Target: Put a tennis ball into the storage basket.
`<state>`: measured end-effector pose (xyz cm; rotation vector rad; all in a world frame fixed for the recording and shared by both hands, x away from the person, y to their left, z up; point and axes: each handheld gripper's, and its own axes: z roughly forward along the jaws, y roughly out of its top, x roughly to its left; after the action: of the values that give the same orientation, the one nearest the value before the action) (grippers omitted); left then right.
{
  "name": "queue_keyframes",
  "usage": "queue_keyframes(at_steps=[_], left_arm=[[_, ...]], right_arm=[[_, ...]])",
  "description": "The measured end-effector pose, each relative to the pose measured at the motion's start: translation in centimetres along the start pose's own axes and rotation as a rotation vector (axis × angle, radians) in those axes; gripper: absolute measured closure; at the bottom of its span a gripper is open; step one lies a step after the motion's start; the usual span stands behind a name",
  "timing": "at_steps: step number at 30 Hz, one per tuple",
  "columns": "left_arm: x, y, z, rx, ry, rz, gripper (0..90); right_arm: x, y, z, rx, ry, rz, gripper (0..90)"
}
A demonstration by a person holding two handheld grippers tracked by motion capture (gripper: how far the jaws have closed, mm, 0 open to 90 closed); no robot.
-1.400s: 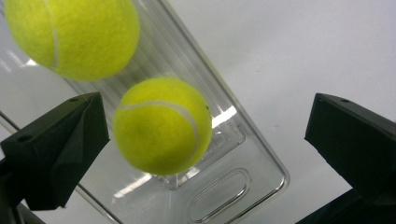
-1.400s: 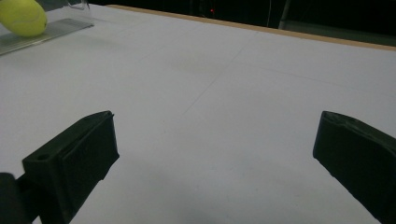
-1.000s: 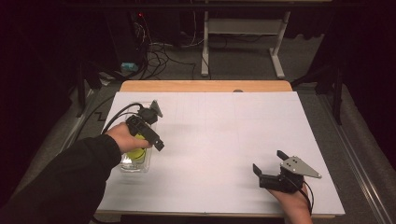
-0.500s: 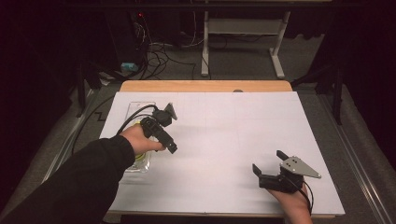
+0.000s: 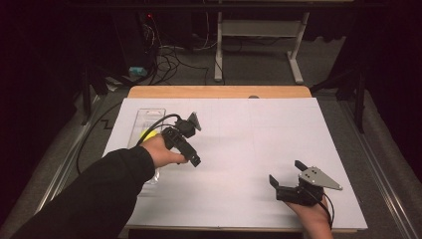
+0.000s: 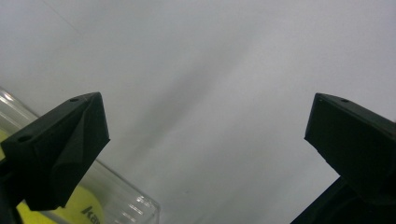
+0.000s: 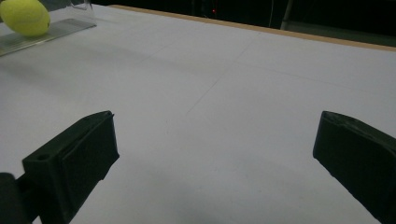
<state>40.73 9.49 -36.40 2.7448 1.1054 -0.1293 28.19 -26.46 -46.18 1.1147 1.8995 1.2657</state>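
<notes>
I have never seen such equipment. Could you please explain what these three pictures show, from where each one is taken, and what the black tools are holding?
A person at a white table holds a hand tool in each hand: the left gripper and the right gripper, each with two black jaws. One picture looks down from above the table. The other two come from cameras that ride on the grippers and look along their jaws. On the table lies a clear plastic tray with a yellow-green ball in it. Both grippers stand open and hold nothing.
</notes>
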Motion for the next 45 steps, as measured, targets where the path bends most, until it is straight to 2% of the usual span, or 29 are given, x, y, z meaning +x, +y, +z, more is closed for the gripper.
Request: queue_keyframes(at_steps=[7,12,15,18,22,25,28,31,35,38,43,45], left_arm=[[-0.7,0.0,1.3,-0.005,-0.032,0.014,0.5],[-1.3,0.0,2.8,0.009,-0.038,0.026,0.5],[-1.5,0.1,3.6,0.019,-0.03,0.04,0.6],[-1.8,0.1,4.5,0.006,-0.03,0.031,0.5],[-2.1,-0.2,5.9,0.026,-0.022,0.043,0.5],[-2.5,-0.6,6.9,0.041,0.004,0.053,0.5],[-2.9,-1.1,7.4,0.026,0.022,0.054,0.5],[-3.2,-1.6,7.6,-0.03,0.039,0.036,0.5],[-3.1,-2.5,7.6,-0.136,0.022,0.001,0.6],[-3.2,-3.2,7.5,-0.214,0.016,-0.001,0.5],[-2.8,-4.6,7.6,-0.348,-0.041,-0.045,0.5],[-2.9,-5.2,7.8,-0.403,-0.063,-0.051,0.5]], right_arm=[[0.0,0.0,0.0,0.0,0.001,-0.002,0.0],[0.1,0.0,0.0,-0.002,0.002,-0.004,0.0],[0.1,0.0,0.0,-0.002,0.003,-0.002,0.0],[0.0,0.0,-0.1,-0.003,0.004,-0.001,0.0],[0.1,0.0,-0.1,-0.006,0.003,0.0,0.0],[0.1,0.0,-0.1,-0.005,0.005,-0.001,0.0],[0.1,0.0,-0.1,-0.003,0.005,-0.003,0.0],[0.2,0.1,-0.1,-0.005,0.008,-0.003,0.0],[0.2,0.1,-0.2,-0.01,0.01,-0.004,0.0],[0.2,0.2,-0.2,-0.012,0.01,-0.004,0.0],[0.2,0.2,-0.2,-0.011,0.011,-0.002,0.0],[0.2,0.2,-0.2,-0.01,0.011,-0.001,0.0]])
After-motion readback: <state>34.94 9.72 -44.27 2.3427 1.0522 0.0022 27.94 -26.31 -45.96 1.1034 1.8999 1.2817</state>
